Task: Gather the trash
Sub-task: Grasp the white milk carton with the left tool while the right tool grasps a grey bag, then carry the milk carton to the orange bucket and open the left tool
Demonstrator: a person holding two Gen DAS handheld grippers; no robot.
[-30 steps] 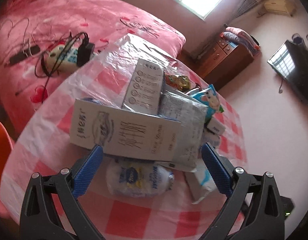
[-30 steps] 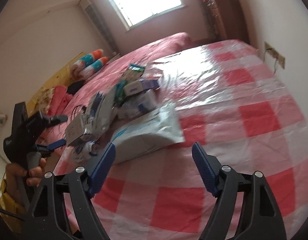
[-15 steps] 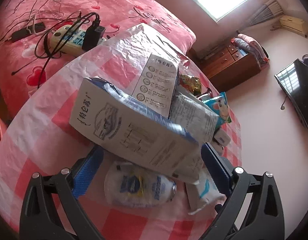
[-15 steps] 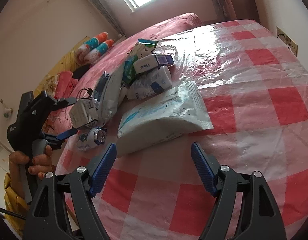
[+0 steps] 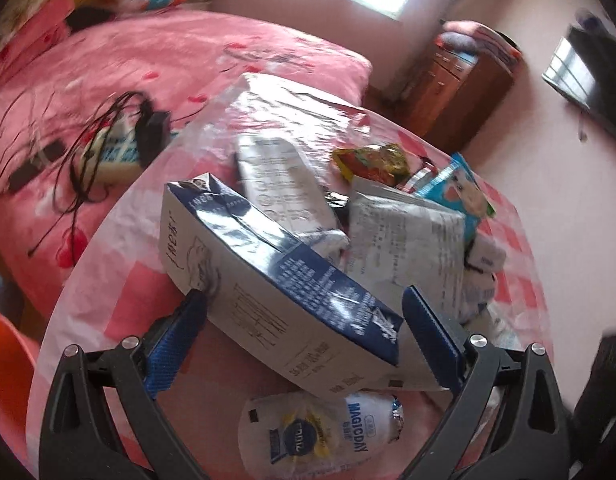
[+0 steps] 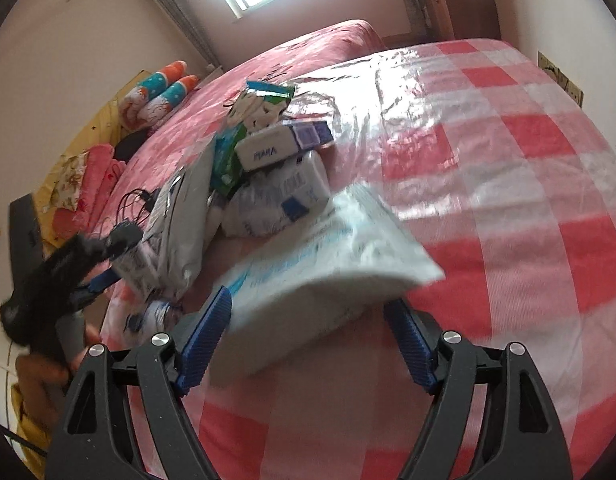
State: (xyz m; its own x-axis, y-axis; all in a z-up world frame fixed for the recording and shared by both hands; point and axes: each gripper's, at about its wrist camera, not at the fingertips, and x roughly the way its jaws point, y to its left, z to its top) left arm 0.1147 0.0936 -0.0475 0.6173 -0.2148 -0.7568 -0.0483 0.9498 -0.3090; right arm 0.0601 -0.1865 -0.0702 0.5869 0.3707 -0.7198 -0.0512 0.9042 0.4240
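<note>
A pile of trash lies on the checked tablecloth (image 6: 528, 200). A blue-and-white milk carton (image 5: 276, 280) lies tilted between the jaws of my left gripper (image 5: 302, 300), which stand wide with no visible squeeze. Below it lies a white yogurt pouch (image 5: 320, 436). Behind are a white box (image 5: 280, 184), a grey printed bag (image 5: 404, 248) and snack wrappers (image 5: 372, 160). My right gripper (image 6: 308, 304) has its jaws opening around the near end of a white tissue pack (image 6: 328, 256), which is blurred. The left gripper (image 6: 116, 258) and the hand holding it show at the left.
A pink bed (image 5: 148, 60) adjoins the table, with a power strip and black cables (image 5: 112, 148) on it. An orange chair (image 5: 4, 352) is at the left edge. A wooden dresser (image 5: 460, 80) and a dark TV (image 5: 588, 72) stand beyond.
Both grippers moved in toward the pile. The milk carton now sits between the left jaws, the tissue pack between the right jaws. The left view rolled.
</note>
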